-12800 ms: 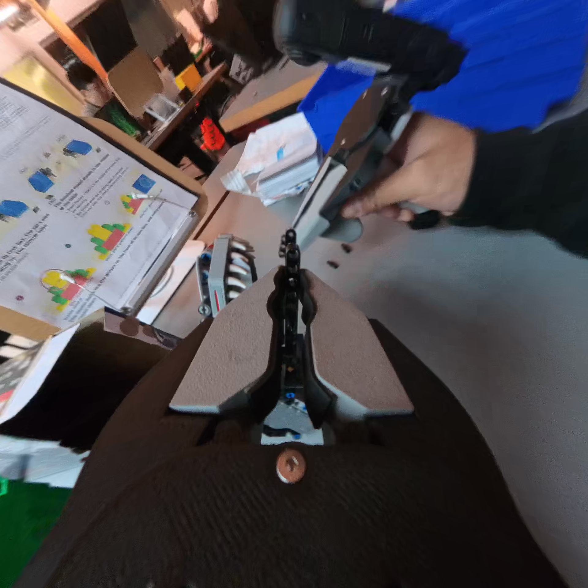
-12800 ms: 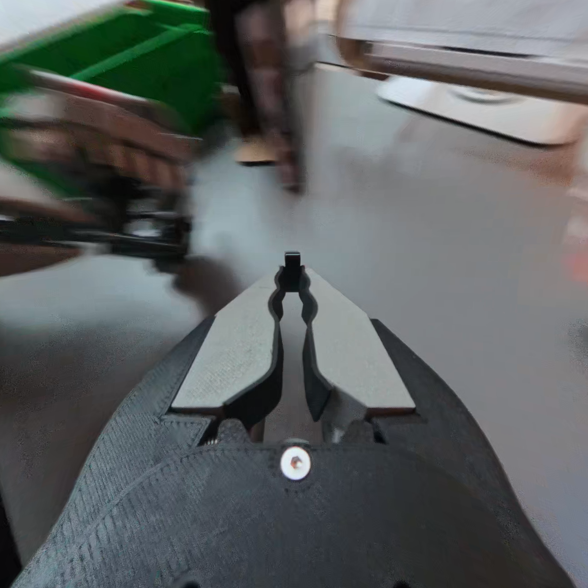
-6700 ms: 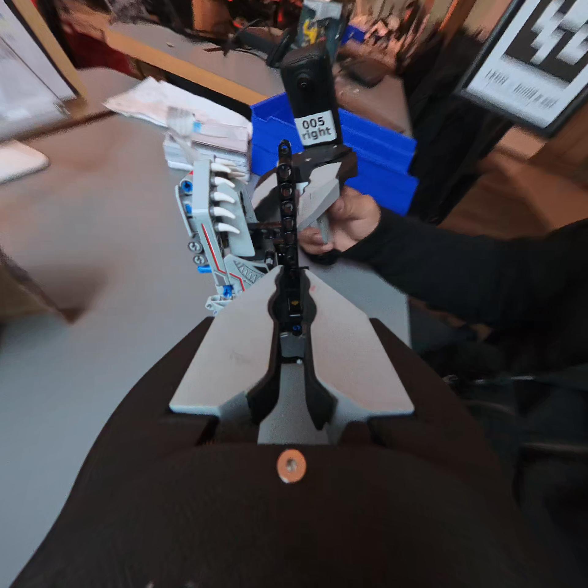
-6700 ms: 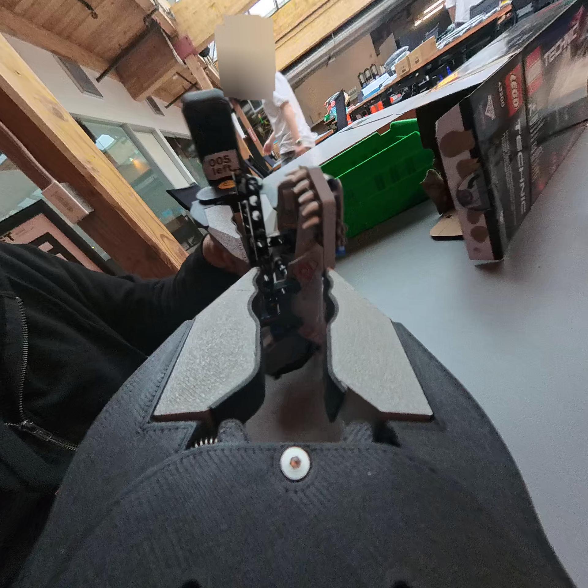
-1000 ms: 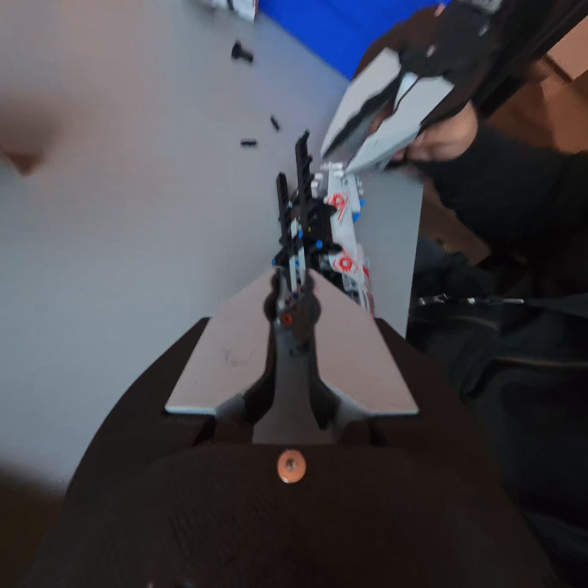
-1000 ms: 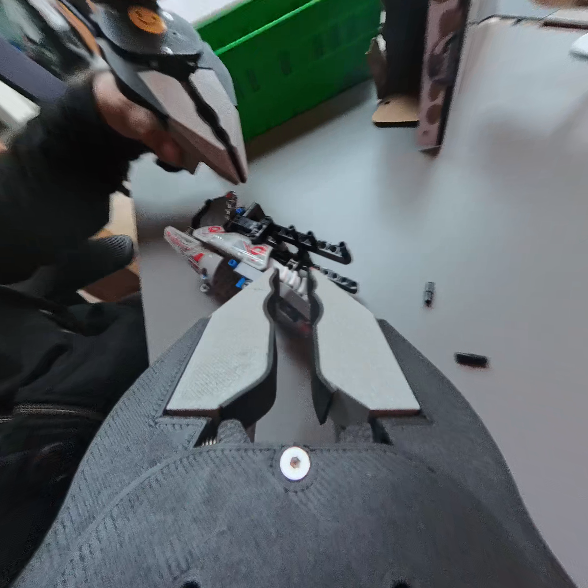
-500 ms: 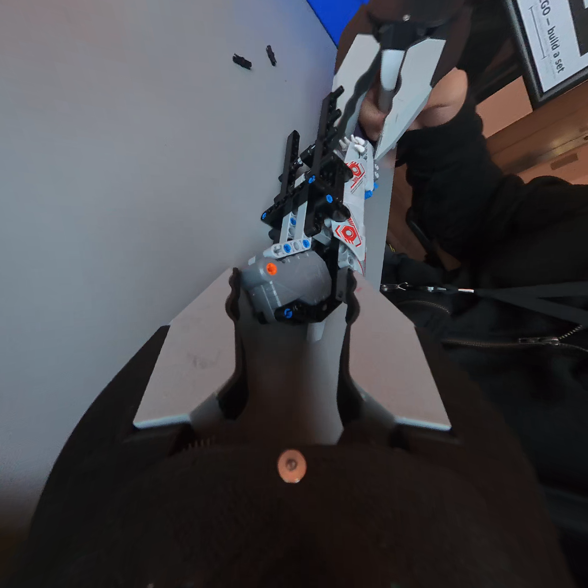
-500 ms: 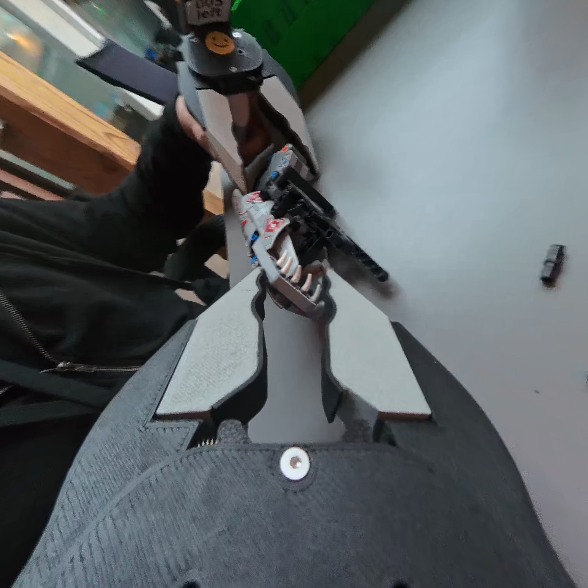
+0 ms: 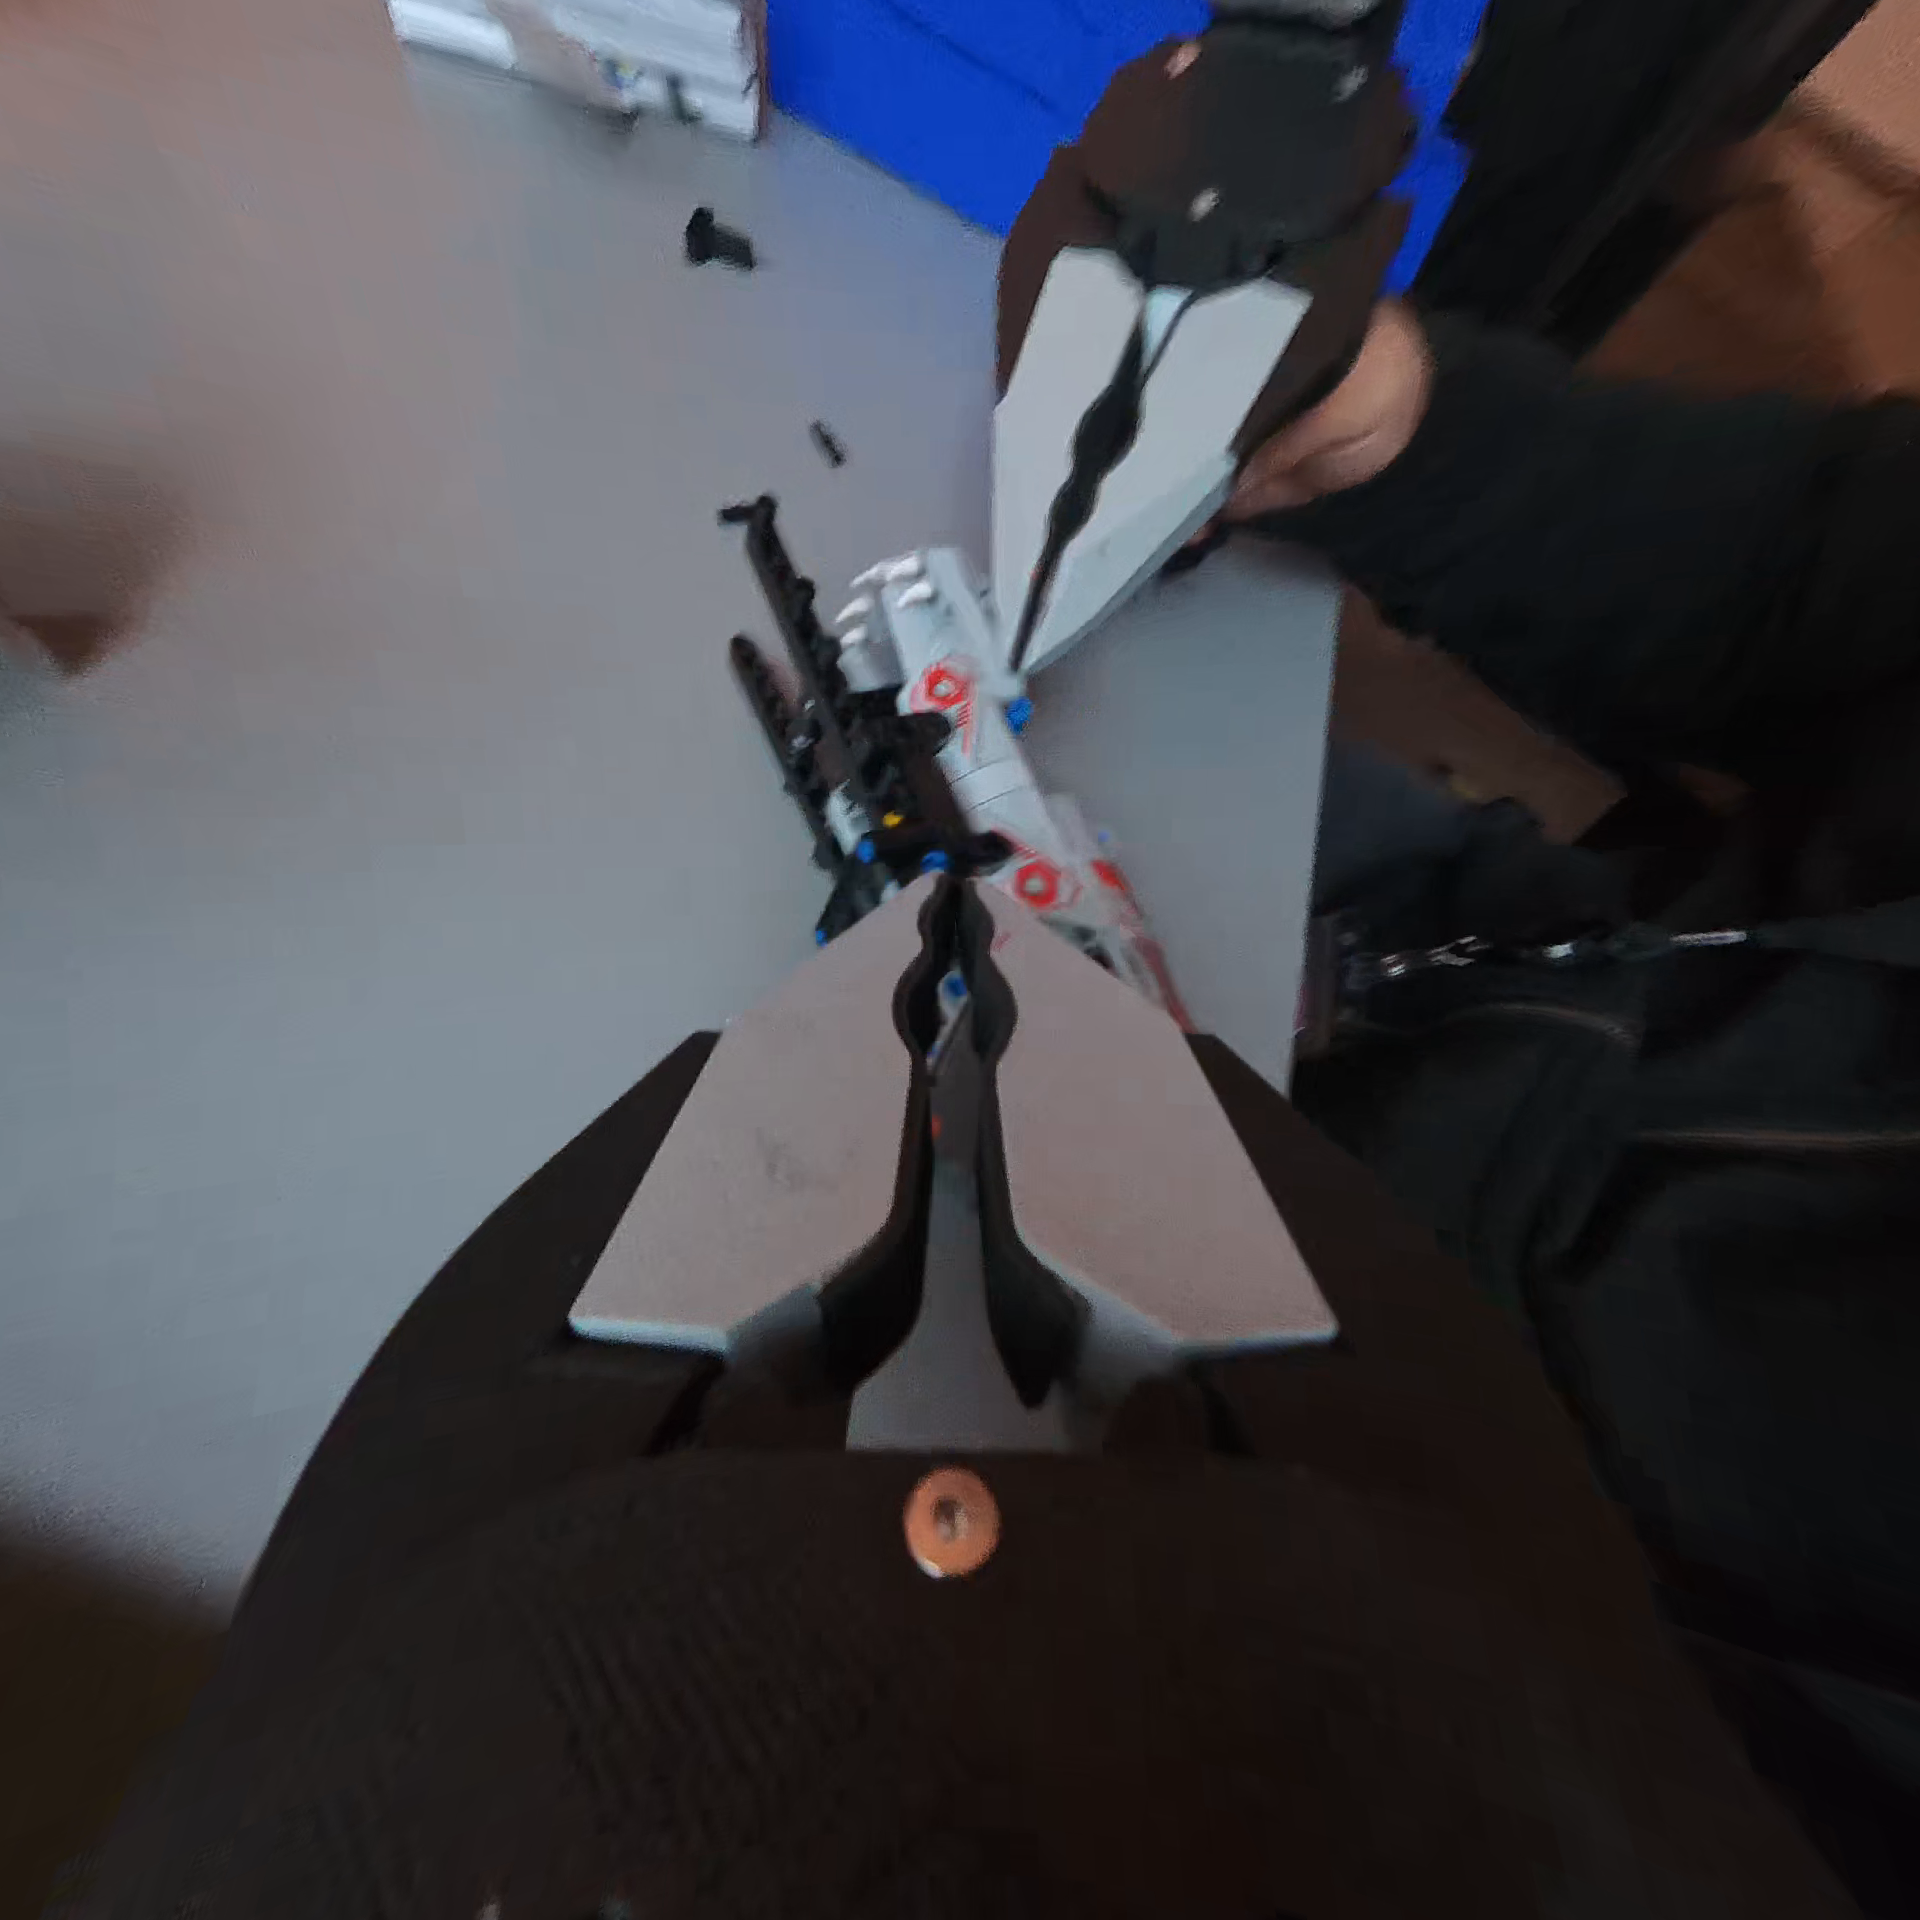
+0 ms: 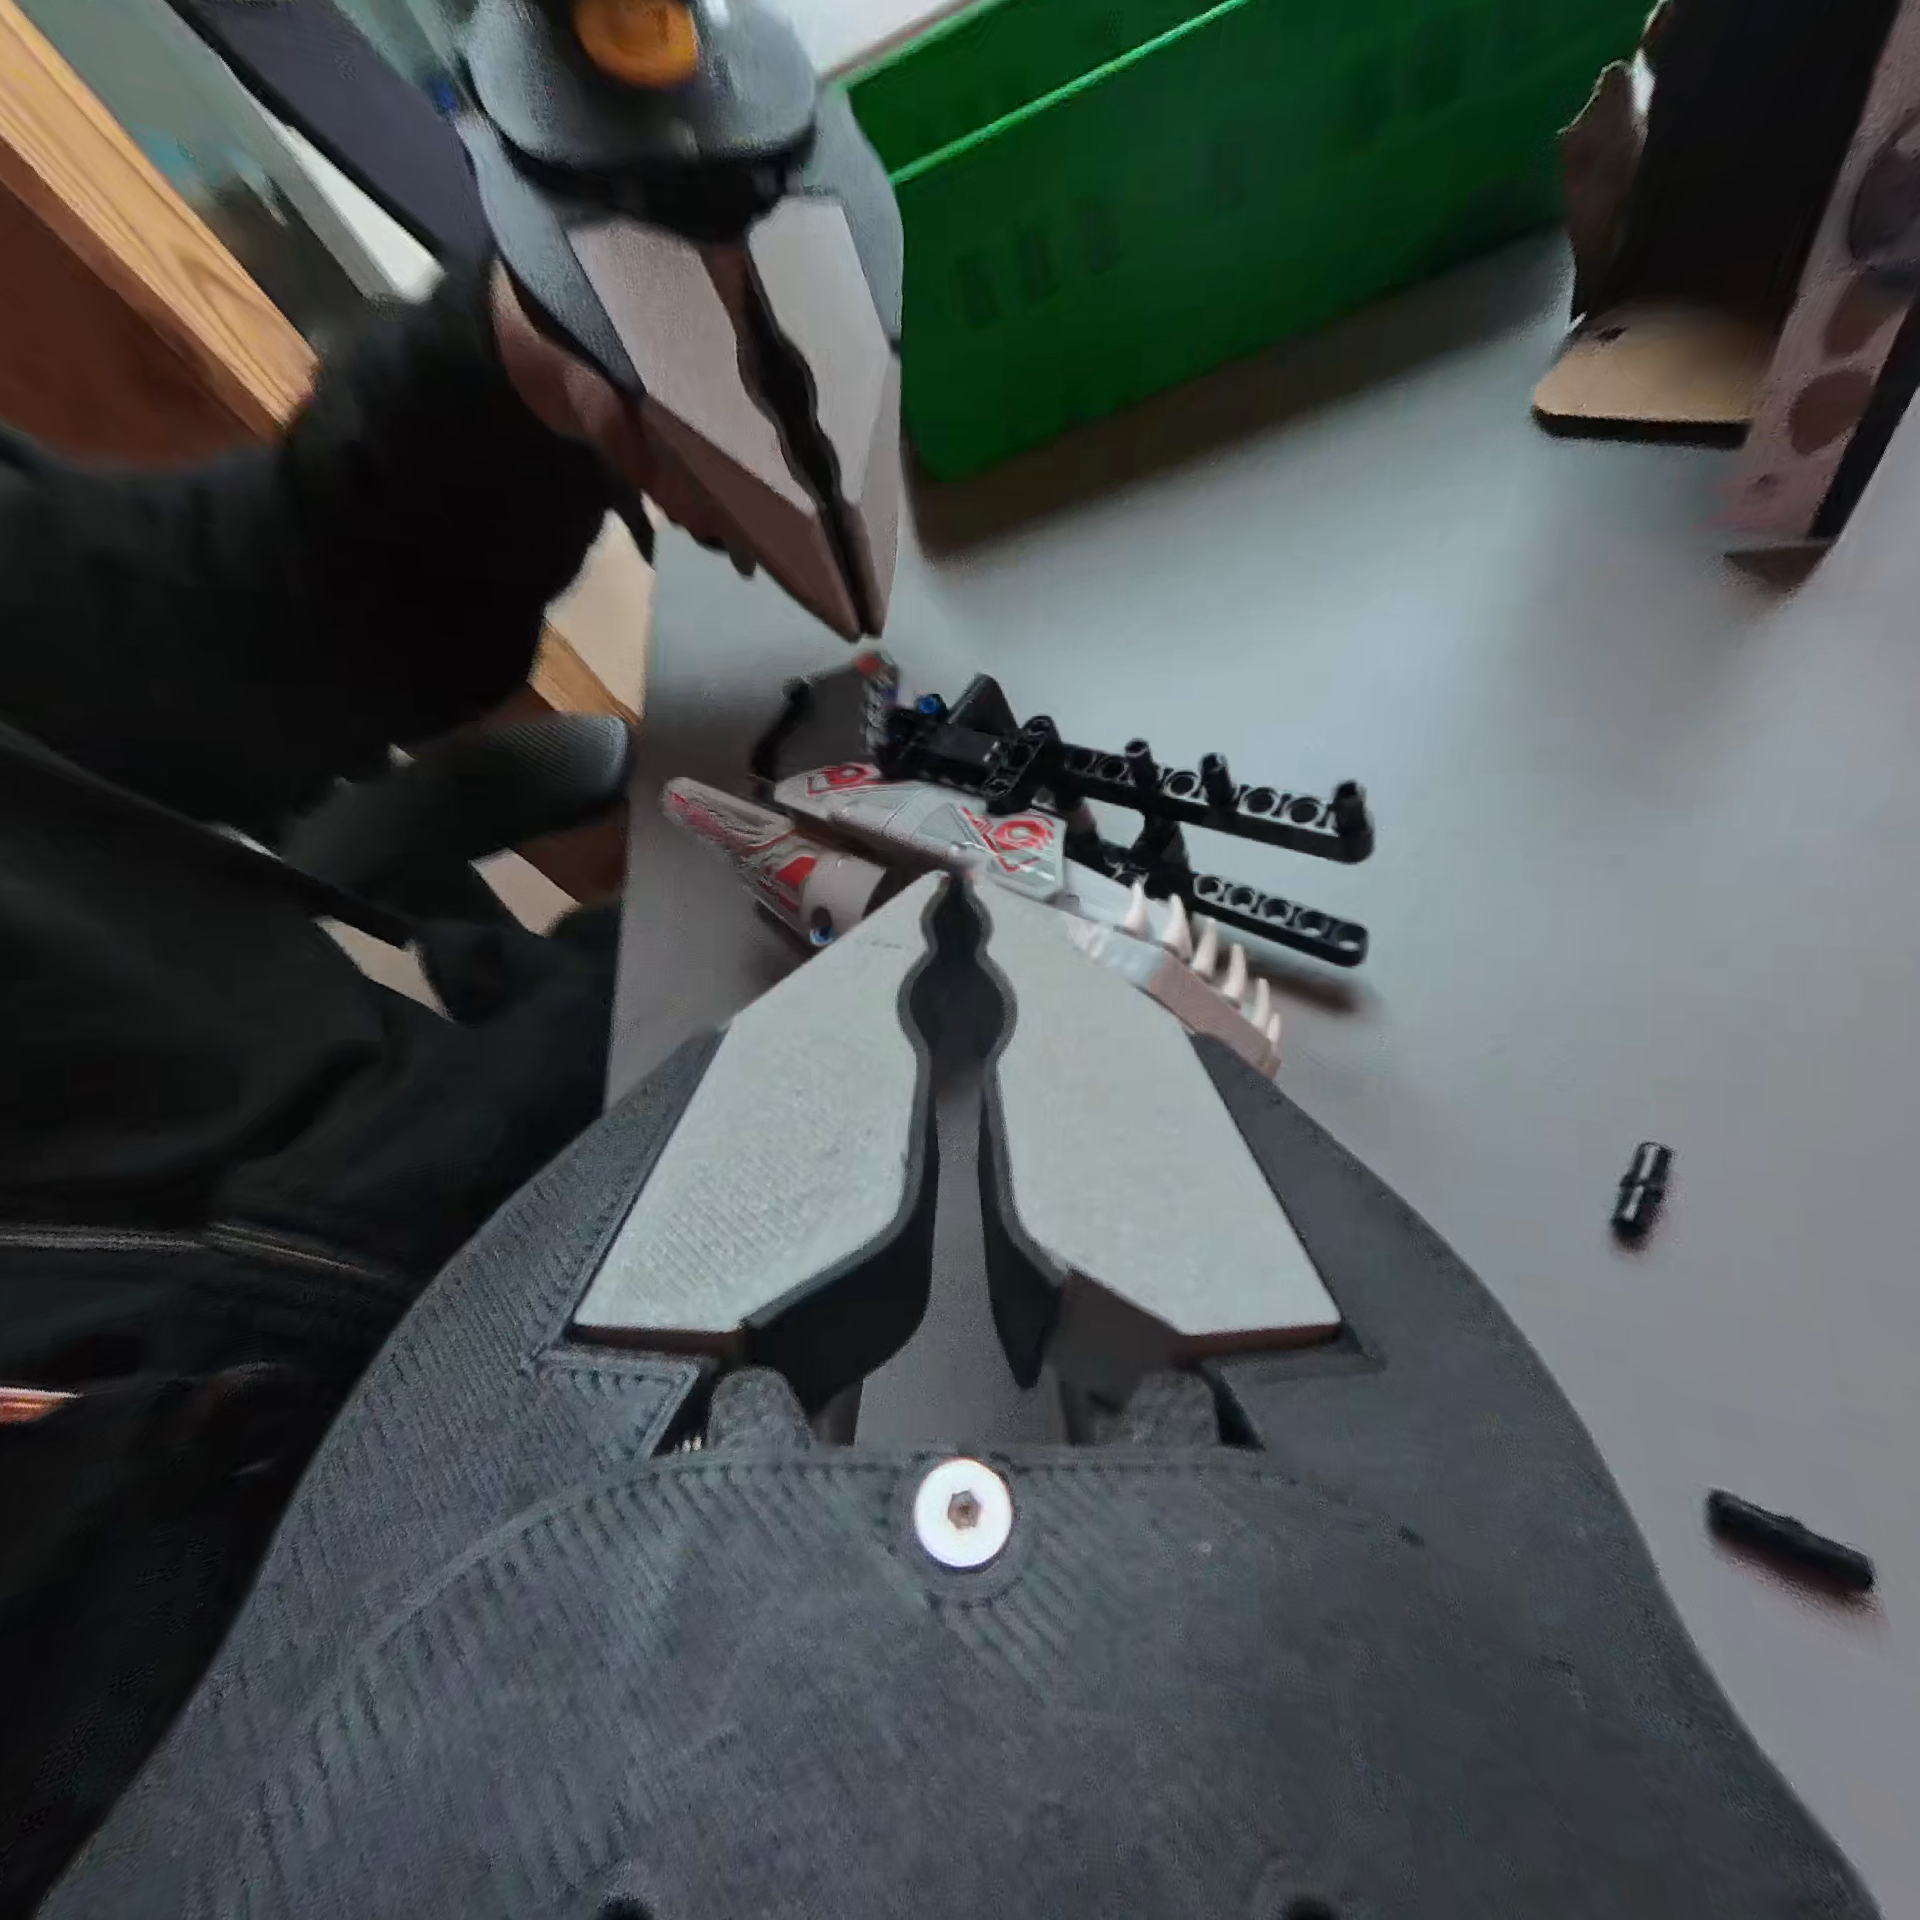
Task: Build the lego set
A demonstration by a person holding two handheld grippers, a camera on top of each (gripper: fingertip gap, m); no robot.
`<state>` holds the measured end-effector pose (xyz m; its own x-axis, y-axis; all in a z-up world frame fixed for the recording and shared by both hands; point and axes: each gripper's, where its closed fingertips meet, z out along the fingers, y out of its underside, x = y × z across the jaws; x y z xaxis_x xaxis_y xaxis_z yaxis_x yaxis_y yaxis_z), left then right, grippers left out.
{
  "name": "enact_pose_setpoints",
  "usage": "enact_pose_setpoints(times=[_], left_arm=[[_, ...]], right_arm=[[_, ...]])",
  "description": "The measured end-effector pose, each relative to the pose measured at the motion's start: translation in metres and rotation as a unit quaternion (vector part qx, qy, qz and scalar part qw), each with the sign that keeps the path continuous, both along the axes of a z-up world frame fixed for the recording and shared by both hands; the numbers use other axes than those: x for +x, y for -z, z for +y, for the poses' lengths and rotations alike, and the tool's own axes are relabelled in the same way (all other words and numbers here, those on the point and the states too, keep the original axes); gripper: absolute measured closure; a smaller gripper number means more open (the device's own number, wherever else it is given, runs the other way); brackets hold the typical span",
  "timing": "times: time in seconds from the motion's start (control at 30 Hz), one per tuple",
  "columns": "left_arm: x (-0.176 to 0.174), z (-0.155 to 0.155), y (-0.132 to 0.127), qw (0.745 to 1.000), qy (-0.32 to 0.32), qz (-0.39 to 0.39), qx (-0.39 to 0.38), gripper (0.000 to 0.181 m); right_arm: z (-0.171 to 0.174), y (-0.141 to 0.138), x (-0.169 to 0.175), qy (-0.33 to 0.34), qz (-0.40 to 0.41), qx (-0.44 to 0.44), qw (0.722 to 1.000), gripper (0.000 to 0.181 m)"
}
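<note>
The lego model (image 9: 935,717) is a grey body with red markings, white teeth and two black studded beams. It lies on its side on the grey table (image 9: 416,831), close to the table's near edge. It also shows in the right wrist view (image 10: 935,821). My left gripper (image 9: 954,896) is shut and empty, hovering just above the model's black middle; the right wrist view shows its tips (image 10: 868,623) clear of the model. My right gripper (image 10: 954,888) is shut and empty over the grey panel. In the left wrist view its tips (image 9: 1023,660) are right at the model's side.
Loose black pins lie on the table (image 9: 717,239) (image 9: 828,442) (image 10: 1642,1190) (image 10: 1787,1525). A blue bin (image 9: 914,114) and a paper stack (image 9: 582,42) stand beyond the model. A green bin (image 10: 1195,229) and a cardboard box (image 10: 1829,312) stand at the far side. About 7 centimeters separates my left fingertips from my right.
Half a second ago both grippers were open around the model's ends. Now both are shut and drawn back from it, and the model lies flat on the table.
</note>
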<state>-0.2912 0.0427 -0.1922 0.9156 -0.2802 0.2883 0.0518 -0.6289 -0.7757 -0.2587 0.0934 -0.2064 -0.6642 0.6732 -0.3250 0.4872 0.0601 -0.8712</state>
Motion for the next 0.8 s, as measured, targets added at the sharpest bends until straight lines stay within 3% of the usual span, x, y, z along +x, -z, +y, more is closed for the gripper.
enact_pose_setpoints(times=[0.07, 0.1, 0.17, 0.3, 0.47, 0.53, 0.63, 0.7, 0.77, 0.8], left_arm=[[-0.008, -0.007, 0.007, 0.999, -0.016, 0.007, -0.036, 0.181], [-0.006, -0.012, 0.011, 0.998, -0.012, -0.016, -0.054, 0.169], [-0.009, -0.017, 0.015, 0.997, -0.022, -0.042, -0.063, 0.161], [0.003, -0.012, 0.020, 0.993, -0.020, -0.085, -0.077, 0.144], [0.006, 0.003, 0.040, 0.994, -0.019, 0.004, -0.105, 0.161], [0.007, 0.005, 0.042, 0.993, -0.009, 0.030, -0.117, 0.166], [-0.014, 0.007, 0.042, 0.976, -0.015, 0.187, -0.112, 0.174], [-0.019, 0.011, 0.032, 0.947, 0.008, 0.312, -0.076, 0.175], [-0.026, 0.019, 0.021, 0.909, 0.006, 0.415, -0.041, 0.176], [-0.031, 0.022, 0.014, 0.870, 0.014, 0.492, -0.011, 0.175]], right_arm=[[0.006, -0.002, 0.001, 0.009, -0.013, 0.000, 1.000, 0.181], [0.009, -0.005, 0.002, 0.010, -0.023, -0.008, 1.000, 0.175], [0.015, -0.013, 0.003, 0.011, -0.028, -0.011, 0.999, 0.157], [0.022, -0.003, 0.003, 0.006, -0.055, 0.074, 0.996, 0.124], [0.020, 0.013, -0.005, 0.011, -0.036, 0.165, 0.986, 0.124], [0.024, 0.017, -0.009, 0.030, -0.008, 0.211, 0.977, 0.134], [0.026, 0.019, -0.005, 0.042, 0.023, 0.250, 0.967, 0.148], [0.027, 0.024, 0.003, 0.043, 0.002, 0.240, 0.970, 0.143], [0.034, 0.026, 0.010, 0.054, -0.015, 0.219, 0.974, 0.130], [0.039, 0.024, 0.012, 0.067, -0.011, 0.203, 0.977, 0.130]])
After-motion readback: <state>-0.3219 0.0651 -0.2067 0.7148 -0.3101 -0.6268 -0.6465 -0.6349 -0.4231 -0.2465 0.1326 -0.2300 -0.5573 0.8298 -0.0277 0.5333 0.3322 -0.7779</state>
